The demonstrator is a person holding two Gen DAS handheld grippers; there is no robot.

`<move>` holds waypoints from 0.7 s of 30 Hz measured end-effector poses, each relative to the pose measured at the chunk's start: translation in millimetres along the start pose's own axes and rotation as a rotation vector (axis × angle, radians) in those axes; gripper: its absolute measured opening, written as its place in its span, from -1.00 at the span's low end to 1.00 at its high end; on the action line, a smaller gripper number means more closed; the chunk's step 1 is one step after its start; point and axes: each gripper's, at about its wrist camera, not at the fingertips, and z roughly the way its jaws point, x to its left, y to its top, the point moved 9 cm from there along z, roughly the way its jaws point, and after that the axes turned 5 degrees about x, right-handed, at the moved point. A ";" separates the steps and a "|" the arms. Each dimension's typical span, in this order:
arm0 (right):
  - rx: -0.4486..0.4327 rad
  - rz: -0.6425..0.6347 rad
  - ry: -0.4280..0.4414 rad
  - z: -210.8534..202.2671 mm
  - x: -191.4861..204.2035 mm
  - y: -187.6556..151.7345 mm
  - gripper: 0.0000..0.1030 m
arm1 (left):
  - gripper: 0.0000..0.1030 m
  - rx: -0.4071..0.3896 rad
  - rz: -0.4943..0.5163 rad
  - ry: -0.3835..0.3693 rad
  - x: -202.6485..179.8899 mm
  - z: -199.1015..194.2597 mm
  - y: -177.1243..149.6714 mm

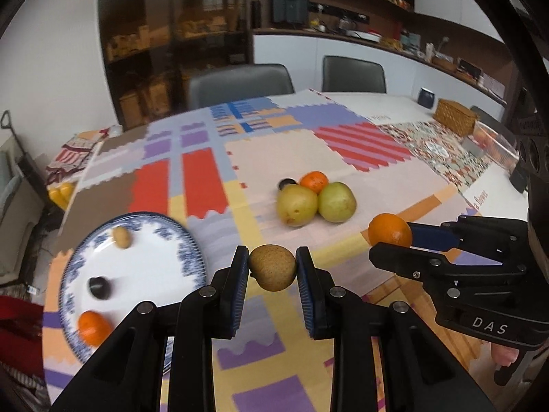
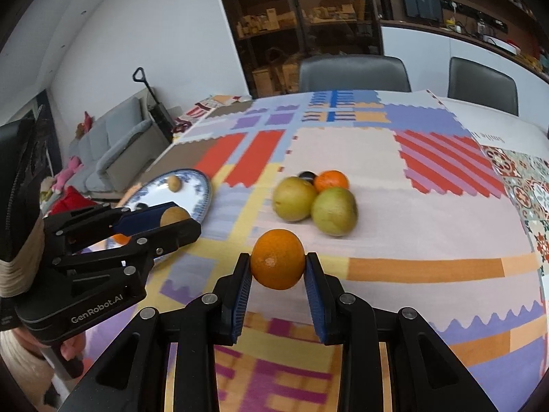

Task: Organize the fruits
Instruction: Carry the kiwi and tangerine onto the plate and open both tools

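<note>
My left gripper [image 1: 272,267] is shut on a small brown speckled fruit [image 1: 272,267], held above the patchwork tablecloth; the same gripper [image 2: 175,218] shows at the left of the right wrist view. My right gripper [image 2: 277,264] is shut on an orange [image 2: 277,263], also lifted off the cloth, and it appears again [image 1: 391,237] at the right of the left wrist view. A blue-and-white plate [image 1: 185,240] at the left holds a small brown fruit [image 1: 121,237], a dark fruit [image 1: 99,287] and a small orange [image 1: 92,327]. Two green pears [image 1: 298,204] [image 1: 337,202], a tangerine [image 1: 314,181] and a dark fruit [image 1: 287,183] cluster mid-table.
Two grey chairs [image 1: 240,82] stand at the table's far side. A wicker basket [image 1: 454,116], a dark mug [image 1: 427,98] and a clear container [image 1: 494,144] sit at the far right. Shelves and a cabinet line the back wall. A sofa [image 2: 113,144] is off to the left.
</note>
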 end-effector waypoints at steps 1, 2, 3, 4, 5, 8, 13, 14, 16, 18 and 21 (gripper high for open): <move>-0.002 -0.007 0.007 -1.3 5.8 1.3 -0.37 | -0.46 -0.004 -0.008 0.003 3.2 -3.4 -0.6; -0.005 -0.016 0.010 -2.9 11.6 2.5 -0.37 | -0.46 -0.008 -0.019 0.008 7.7 -7.7 -2.0; -0.007 -0.024 0.012 -4.2 16.3 3.6 -0.37 | -0.46 -0.016 -0.029 0.016 12.9 -12.7 -3.4; -0.010 -0.033 0.015 -5.3 22.6 5.1 -0.37 | -0.46 -0.023 -0.037 0.023 17.1 -17.2 -4.8; -0.011 -0.040 0.019 -6.1 27.2 6.0 -0.37 | -0.46 -0.029 -0.045 0.031 21.9 -21.8 -6.3; -0.016 -0.065 0.036 -7.0 46.1 10.2 -0.37 | -0.46 -0.046 -0.069 0.048 36.3 -34.4 -11.0; -0.019 -0.113 0.064 -5.2 75.9 16.0 -0.37 | -0.46 -0.077 -0.103 0.091 63.6 -55.2 -17.1; -0.019 -0.123 0.068 -4.1 81.4 17.5 -0.37 | -0.46 -0.083 -0.110 0.101 69.4 -58.9 -18.0; -0.018 -0.142 0.080 -1.6 93.9 20.1 -0.37 | -0.46 -0.094 -0.125 0.117 80.8 -65.4 -19.5; -0.019 -0.162 0.088 1.3 105.4 22.9 -0.37 | -0.46 -0.101 -0.140 0.133 92.1 -70.2 -21.3; -0.018 -0.180 0.102 6.4 120.7 27.6 -0.37 | -0.46 -0.111 -0.163 0.158 110.5 -76.6 -24.4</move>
